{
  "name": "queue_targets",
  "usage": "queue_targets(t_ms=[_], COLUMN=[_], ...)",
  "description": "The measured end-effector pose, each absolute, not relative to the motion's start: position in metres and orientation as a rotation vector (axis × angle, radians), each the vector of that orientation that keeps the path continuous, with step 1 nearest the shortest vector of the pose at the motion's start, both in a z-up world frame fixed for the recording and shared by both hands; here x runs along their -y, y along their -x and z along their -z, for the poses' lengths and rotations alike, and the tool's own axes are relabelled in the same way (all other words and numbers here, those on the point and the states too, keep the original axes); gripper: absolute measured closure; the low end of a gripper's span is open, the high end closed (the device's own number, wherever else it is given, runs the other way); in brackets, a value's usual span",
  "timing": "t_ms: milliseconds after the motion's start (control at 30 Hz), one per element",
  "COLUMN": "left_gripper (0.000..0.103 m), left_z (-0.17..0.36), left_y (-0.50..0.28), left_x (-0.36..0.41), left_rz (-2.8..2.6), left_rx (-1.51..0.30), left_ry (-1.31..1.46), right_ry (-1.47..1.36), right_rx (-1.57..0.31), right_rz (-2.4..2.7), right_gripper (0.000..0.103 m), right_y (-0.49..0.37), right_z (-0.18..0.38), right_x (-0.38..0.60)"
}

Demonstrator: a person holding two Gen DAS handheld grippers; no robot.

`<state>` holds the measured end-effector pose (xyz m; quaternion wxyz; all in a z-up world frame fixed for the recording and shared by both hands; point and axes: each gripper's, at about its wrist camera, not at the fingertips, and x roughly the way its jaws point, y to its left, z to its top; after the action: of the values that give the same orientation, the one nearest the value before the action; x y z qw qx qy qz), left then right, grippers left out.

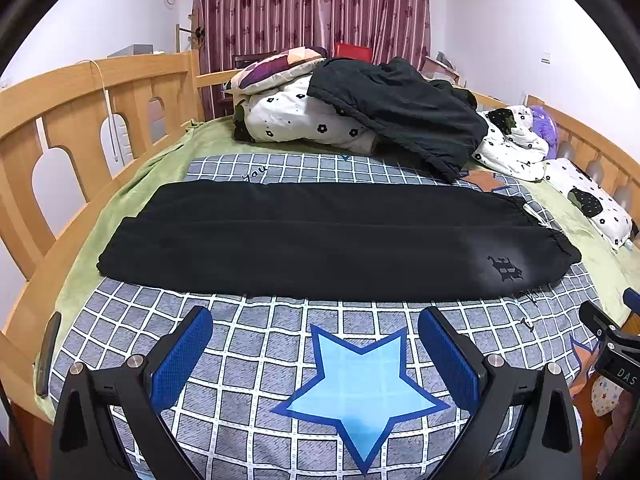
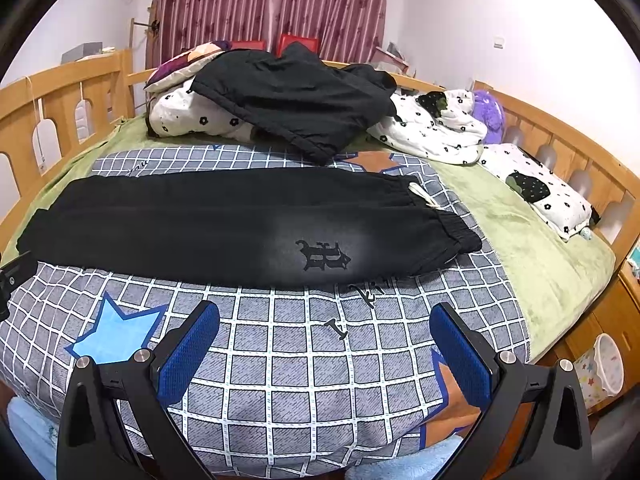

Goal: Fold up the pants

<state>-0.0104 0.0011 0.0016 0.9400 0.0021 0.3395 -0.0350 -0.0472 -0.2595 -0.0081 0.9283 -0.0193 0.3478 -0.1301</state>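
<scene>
Black pants (image 1: 320, 240) lie flat across the grey checked quilt (image 1: 260, 360), folded lengthwise with one leg on the other, waistband and white drawstring to the right, a black logo near that end. They also show in the right wrist view (image 2: 224, 228). My left gripper (image 1: 314, 340) is open and empty, short of the pants' near edge, above a blue star print. My right gripper (image 2: 324, 336) is open and empty, in front of the logo (image 2: 323, 255). The right gripper's body shows at the right edge of the left wrist view (image 1: 612, 344).
A heap of black clothing (image 1: 400, 108) lies on white flowered bedding (image 1: 288, 120) at the back. More flowered pillows (image 2: 532, 192) lie at the right. Wooden bed rails (image 1: 80, 120) ring the bed. A green sheet (image 2: 532, 240) is bare at the right.
</scene>
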Motion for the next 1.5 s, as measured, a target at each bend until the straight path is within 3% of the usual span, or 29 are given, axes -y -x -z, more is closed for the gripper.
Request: queue_targets(t_ms=[533,833,1100,1367,1500], left_gripper=[0.000,0.002,0.015,0.015,0.025], left_z=[0.017,0.086,0.120,0.141,0.148], left_y=[-0.004,-0.035,-0.074,-0.110,-0.121], left_x=[-0.005,-0.040,-0.107,-0.173,-0.200], left_rz=[0.057,0.007,-0.011,0.032,0.019], left_rx=[-0.687,-0.797,-0.893,-0.872,-0.839], left_ry=[-0.032,0.032,0.223,0.480,0.598], right_ry=[0.038,0.061,-0.105,-0.225,-0.276], right_rx=[-0.702,-0.729,-0.823,-0.811,-0.794], right_rz=[0.285,0.287,0.223,0.186,0.179], right_gripper=[0.000,0.000,0.025,0.025,0.024], right_y=[0.040,0.013,-0.009,-0.032,-0.050], right_z=[0.018,0.058,0.107,0.120,0.119], right_x=[0.261,0.291,0.357,0.404,0.419])
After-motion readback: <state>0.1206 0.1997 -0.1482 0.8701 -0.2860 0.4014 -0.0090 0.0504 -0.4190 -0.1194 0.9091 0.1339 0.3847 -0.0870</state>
